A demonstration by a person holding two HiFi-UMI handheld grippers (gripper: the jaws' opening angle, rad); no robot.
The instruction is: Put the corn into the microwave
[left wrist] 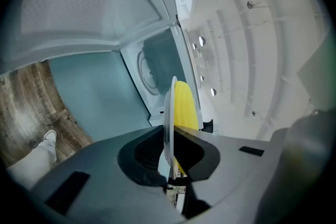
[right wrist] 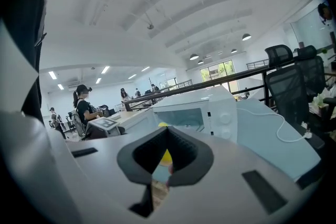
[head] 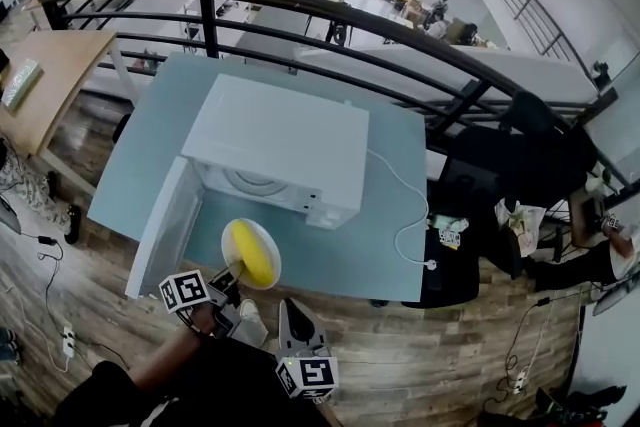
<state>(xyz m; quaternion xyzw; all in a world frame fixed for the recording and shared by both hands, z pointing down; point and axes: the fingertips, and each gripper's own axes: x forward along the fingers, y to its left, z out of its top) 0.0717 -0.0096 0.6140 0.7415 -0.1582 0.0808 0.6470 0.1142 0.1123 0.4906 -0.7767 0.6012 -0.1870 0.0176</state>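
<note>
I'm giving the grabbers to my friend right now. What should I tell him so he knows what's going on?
Left gripper: shut on the rim of the white plate, with the corn lying on it.
Right gripper: shut, empty, held back near the body.
Microwave: on the blue table, door swung open.
Done: door open, plate held just in front of the opening.
Left: slide the plate inside, let go, then probably shut the door.
</note>
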